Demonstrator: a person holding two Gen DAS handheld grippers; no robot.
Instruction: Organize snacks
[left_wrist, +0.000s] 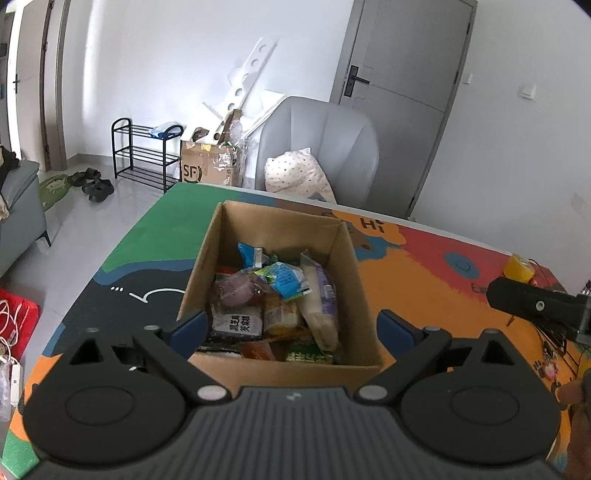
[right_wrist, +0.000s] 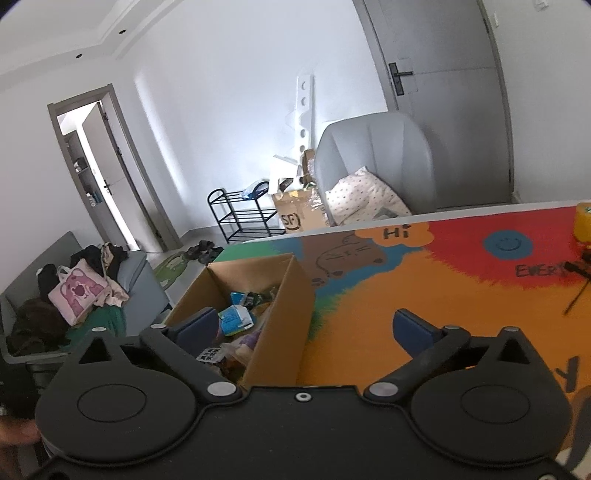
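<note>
The left tool (left_wrist: 291, 325), wide and empty, points straight into the open cardboard box (left_wrist: 347, 266) of soft crinkly snack packets (left_wrist: 284, 280) on the painted bench (left_wrist: 443, 295), while the right tool (right_wrist: 306, 328), also wide and empty, has the box at its left.

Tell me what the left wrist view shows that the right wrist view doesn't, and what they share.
Only the left wrist view: the full inside of the cardboard box, down to the black snack packet and white packet, plus the right gripper entering at the side.

Only the right wrist view: the pink bear bag on the sofa, an open doorway, and the black screwdriver.

Both: the colourful table, yellow tape roll, grey armchair, and each gripper's own jaws open and empty.
</note>
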